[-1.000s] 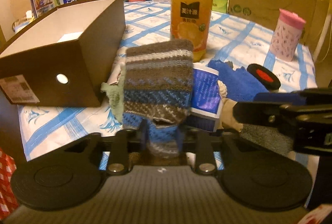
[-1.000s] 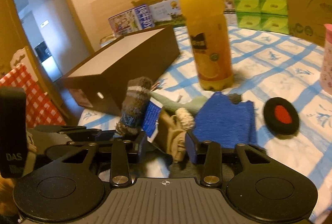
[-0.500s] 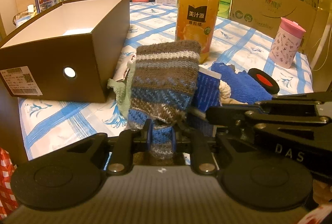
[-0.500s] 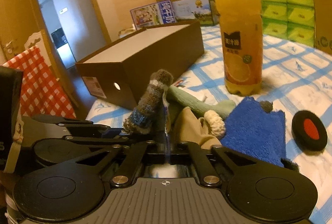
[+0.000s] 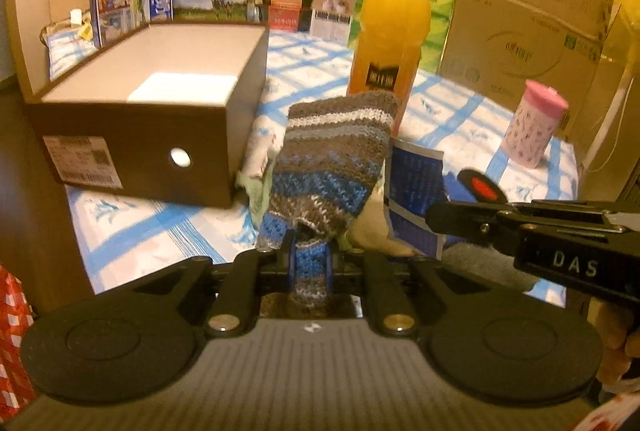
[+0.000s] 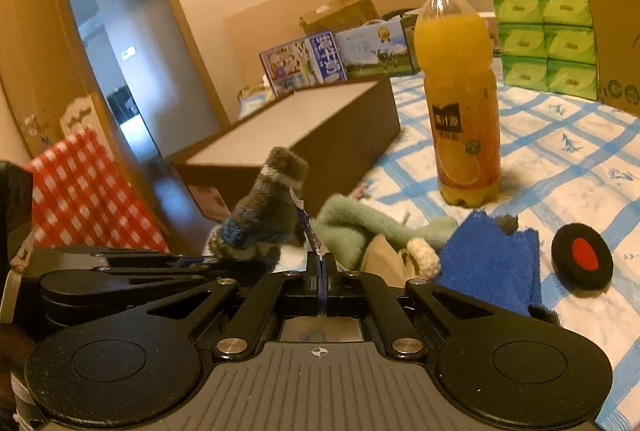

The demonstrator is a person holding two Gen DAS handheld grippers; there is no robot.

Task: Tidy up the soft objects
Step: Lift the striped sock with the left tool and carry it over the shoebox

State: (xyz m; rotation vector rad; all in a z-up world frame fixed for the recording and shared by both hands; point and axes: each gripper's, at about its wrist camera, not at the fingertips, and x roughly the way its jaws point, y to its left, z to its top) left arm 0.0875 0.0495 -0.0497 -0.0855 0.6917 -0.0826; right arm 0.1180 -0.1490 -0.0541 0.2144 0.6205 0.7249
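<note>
A knitted sock [image 5: 332, 167] striped brown, grey and blue stands up from my left gripper [image 5: 310, 267], which is shut on its blue cuff, the jaws still squeezing in. The right wrist view shows the same sock [image 6: 264, 215] lifted above the table. My right gripper [image 6: 320, 271] is shut on the thin edge of a blue printed card [image 5: 416, 199] that hangs beside the sock. On the checked tablecloth lie a green fleece cloth [image 6: 352, 227], a beige soft piece [image 6: 384, 259] and a blue towel [image 6: 492, 259].
An open brown box [image 5: 152, 99] with a white inside stands left of the sock. An orange juice bottle [image 6: 460, 103] stands behind the cloths. A black pad with a red centre [image 6: 582, 255], a pink cup [image 5: 534, 127] and a cardboard box [image 5: 524, 23] are to the right.
My right gripper went from open around the beige piece to shut on the blue card and rose a little. The left gripper lifted the sock up, its jaws pinching tighter.
</note>
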